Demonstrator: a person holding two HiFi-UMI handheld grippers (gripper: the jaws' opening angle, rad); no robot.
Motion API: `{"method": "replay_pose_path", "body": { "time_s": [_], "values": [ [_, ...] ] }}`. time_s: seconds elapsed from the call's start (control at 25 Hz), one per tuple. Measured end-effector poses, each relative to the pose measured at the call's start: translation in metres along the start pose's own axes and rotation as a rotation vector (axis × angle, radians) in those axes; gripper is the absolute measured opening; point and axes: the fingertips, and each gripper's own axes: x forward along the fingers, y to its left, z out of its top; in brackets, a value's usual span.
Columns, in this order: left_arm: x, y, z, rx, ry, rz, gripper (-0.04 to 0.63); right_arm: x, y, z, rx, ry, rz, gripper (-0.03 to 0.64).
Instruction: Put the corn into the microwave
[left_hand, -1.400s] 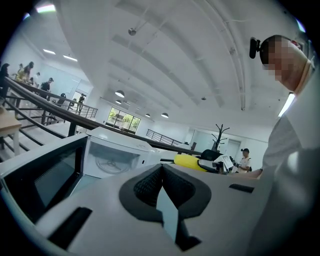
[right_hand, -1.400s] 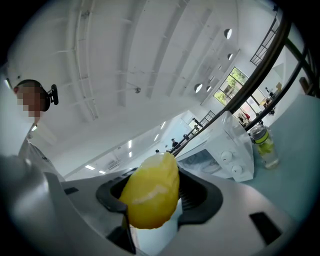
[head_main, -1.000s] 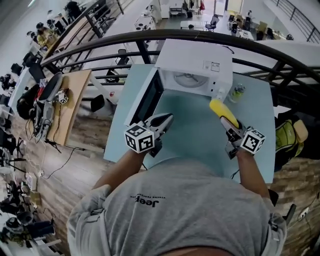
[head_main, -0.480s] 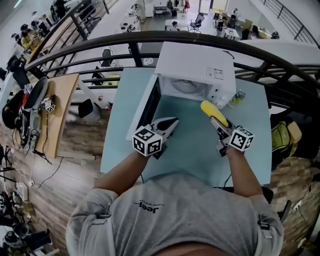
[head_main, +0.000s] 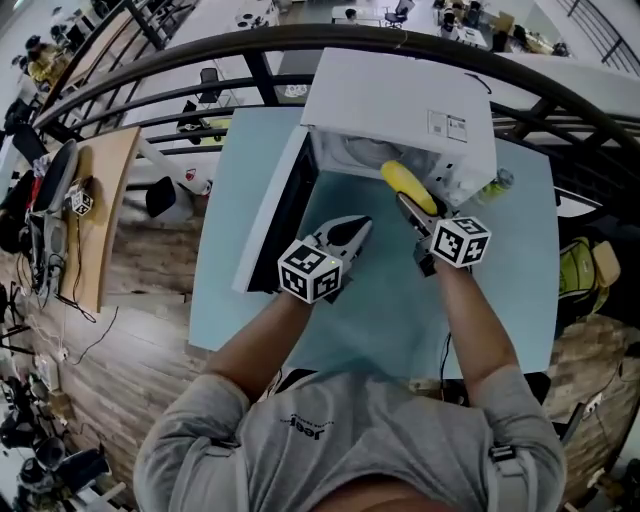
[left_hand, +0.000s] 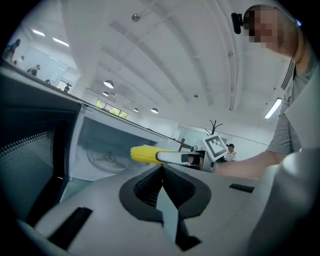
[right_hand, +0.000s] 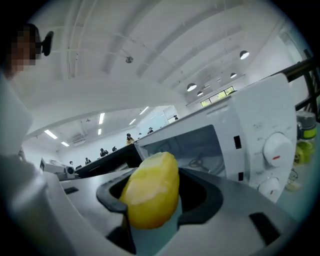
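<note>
The yellow corn (head_main: 405, 182) sticks out ahead of my right gripper (head_main: 412, 205), which is shut on it. Its tip is at the mouth of the white microwave (head_main: 400, 100). The microwave's door (head_main: 272, 215) hangs open to the left. In the right gripper view the corn (right_hand: 150, 192) fills the space between the jaws, with the cavity (right_hand: 192, 142) just beyond. My left gripper (head_main: 358, 228) is shut and holds nothing, low over the table in front of the opening. In the left gripper view, the corn (left_hand: 144, 154) shows in front of the turntable (left_hand: 107, 161).
The microwave stands on a pale blue table (head_main: 232, 190) with a dark railing (head_main: 200, 60) behind it. A small green bottle (head_main: 497, 186) stands to the right of the microwave, beside the dials (right_hand: 276, 150). A wooden desk (head_main: 95, 220) lies below on the left.
Both grippers have moved forward and down toward the microwave. The corn has travelled from mid-table to the mouth of the cavity. Neither gripper's jaws have changed.
</note>
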Motion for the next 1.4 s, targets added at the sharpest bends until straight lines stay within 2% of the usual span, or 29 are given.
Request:
{"method": "replay_pose_path", "body": {
  "time_s": [0.32, 0.56, 0.96, 1.4],
  "values": [
    [0.016, 0.043, -0.025, 0.014, -0.027, 0.051, 0.018, 0.077, -0.029, -0.010, -0.123, 0.018, -0.098, 0.248],
    [0.023, 0.051, -0.035, 0.064, -0.026, 0.061, 0.018, 0.120, -0.049, -0.011, -0.217, 0.037, -0.173, 0.247],
    [0.018, 0.052, -0.044, 0.110, -0.022, 0.054, 0.018, 0.150, -0.091, -0.007, -0.303, 0.094, -0.299, 0.247],
    [0.012, 0.058, -0.048, 0.107, -0.025, 0.058, 0.018, 0.172, -0.110, -0.001, -0.339, 0.126, -0.340, 0.247]
  ]
}}
